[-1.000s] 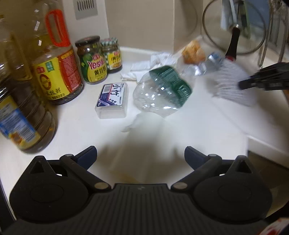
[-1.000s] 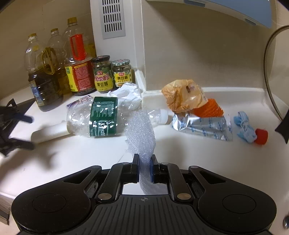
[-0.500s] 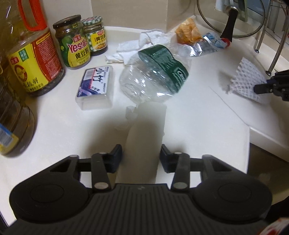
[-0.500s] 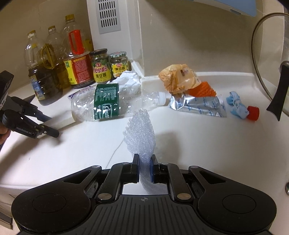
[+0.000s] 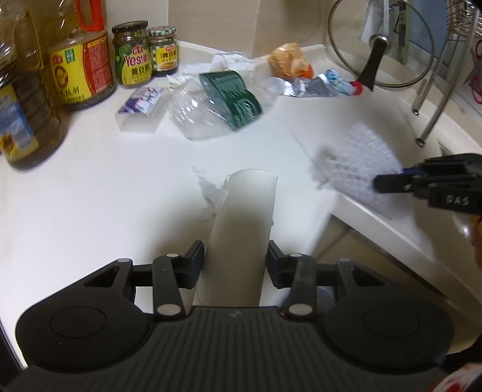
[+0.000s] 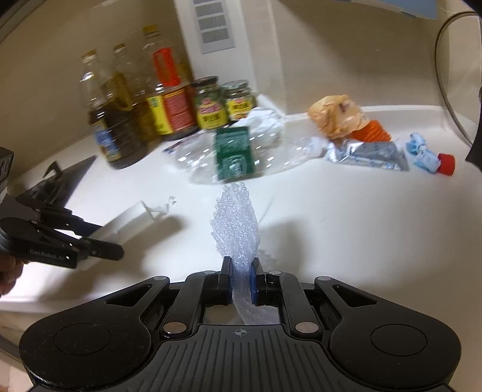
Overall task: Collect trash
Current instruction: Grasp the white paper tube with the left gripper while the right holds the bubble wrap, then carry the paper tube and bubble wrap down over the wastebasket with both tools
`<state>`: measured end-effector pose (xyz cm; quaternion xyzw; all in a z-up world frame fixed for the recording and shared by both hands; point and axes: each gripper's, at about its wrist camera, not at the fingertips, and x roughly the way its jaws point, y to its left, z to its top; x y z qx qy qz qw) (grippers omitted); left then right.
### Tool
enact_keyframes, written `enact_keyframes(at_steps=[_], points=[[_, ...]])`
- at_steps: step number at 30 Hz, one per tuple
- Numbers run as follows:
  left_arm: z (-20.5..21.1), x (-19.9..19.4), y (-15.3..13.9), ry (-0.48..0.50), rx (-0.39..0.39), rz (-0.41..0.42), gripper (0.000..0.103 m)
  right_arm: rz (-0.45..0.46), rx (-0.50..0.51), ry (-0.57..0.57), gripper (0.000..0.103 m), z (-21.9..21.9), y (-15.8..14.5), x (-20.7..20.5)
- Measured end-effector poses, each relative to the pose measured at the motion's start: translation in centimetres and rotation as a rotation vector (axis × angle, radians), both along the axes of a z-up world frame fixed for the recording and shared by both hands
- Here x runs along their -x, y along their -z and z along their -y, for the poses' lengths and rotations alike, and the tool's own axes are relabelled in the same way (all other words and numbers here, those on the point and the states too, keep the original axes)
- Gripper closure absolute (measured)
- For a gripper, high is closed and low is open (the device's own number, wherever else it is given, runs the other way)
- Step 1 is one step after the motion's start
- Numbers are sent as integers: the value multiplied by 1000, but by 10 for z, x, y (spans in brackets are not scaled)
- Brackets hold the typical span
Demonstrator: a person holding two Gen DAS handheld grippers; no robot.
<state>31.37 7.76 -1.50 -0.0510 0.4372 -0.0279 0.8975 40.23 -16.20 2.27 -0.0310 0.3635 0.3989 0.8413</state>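
Left tongs (image 5: 236, 259) clamped on white paper tube (image 5: 241, 229) above worktop (image 5: 105, 193); right tongs (image 6: 241, 279) pinching bubble wrap (image 6: 236, 224). Crushed bottle (image 5: 217, 102) behind.

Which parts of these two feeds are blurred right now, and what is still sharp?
Left wrist view: oil bottles at the left edge and foam sheet smeared; white tube fairly crisp. Right wrist view: bottles, jars and plastic bottle motion-blurred; the near foam sheet sharp.

A white countertop (image 5: 90, 193) meets beige walls (image 6: 331, 54) — a white vent grille (image 6: 213, 25) sits in the corner.
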Motion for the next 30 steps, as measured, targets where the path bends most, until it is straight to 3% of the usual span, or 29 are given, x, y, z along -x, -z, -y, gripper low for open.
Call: enact_keyframes(at_steps=[11,17,22,30], points=[[51,76,14,-30,120,-31,63,-99,45,-124,92,14,12,76],[69,96,38,-3,155,-98,63,-165,140,-161,92,14,48,108],[72,104,70,-48,168,-176,63,-190,248,-136,92,12,84,119],[67,101,114,-151,194,-259,63,-110,346,-134,92,5,114,127]])
